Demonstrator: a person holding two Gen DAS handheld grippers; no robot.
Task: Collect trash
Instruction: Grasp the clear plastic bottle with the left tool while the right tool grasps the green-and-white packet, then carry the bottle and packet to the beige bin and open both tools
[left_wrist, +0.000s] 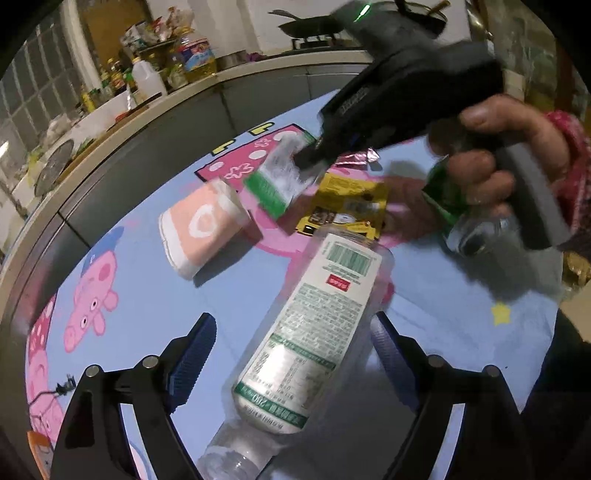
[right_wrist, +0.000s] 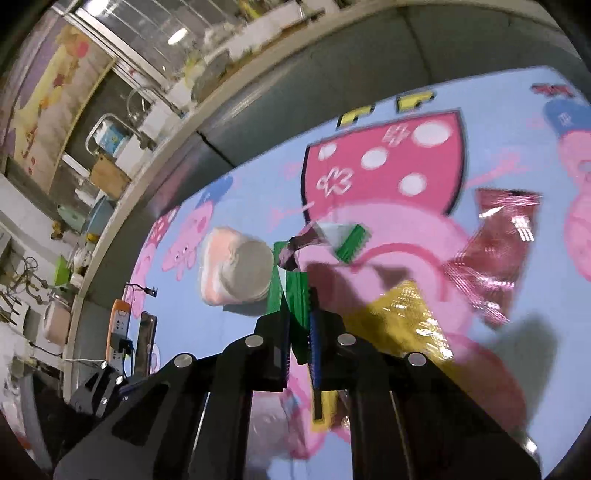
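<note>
A clear plastic bottle with a white and green label (left_wrist: 306, 332) lies on the cartoon-print table between the wide-open fingers of my left gripper (left_wrist: 291, 354), not clamped. My right gripper (right_wrist: 299, 328), seen from outside in the left wrist view (left_wrist: 314, 155), is shut on a green and clear plastic wrapper (right_wrist: 295, 291), which also shows in the left wrist view (left_wrist: 277, 177), and holds it above the table. A yellow foil packet (left_wrist: 343, 206) (right_wrist: 402, 314) and a pink foil wrapper (right_wrist: 491, 251) lie on the cloth. A pink paper cup (left_wrist: 199, 225) (right_wrist: 236, 269) lies on its side.
The table is covered by a blue pig-cartoon cloth (left_wrist: 147, 295). A crushed green-label bottle (left_wrist: 465, 221) lies near the hand on the right. A power strip (right_wrist: 118, 332) and a phone (right_wrist: 146, 339) sit at the table's left edge. A cluttered kitchen counter (left_wrist: 147, 85) runs behind.
</note>
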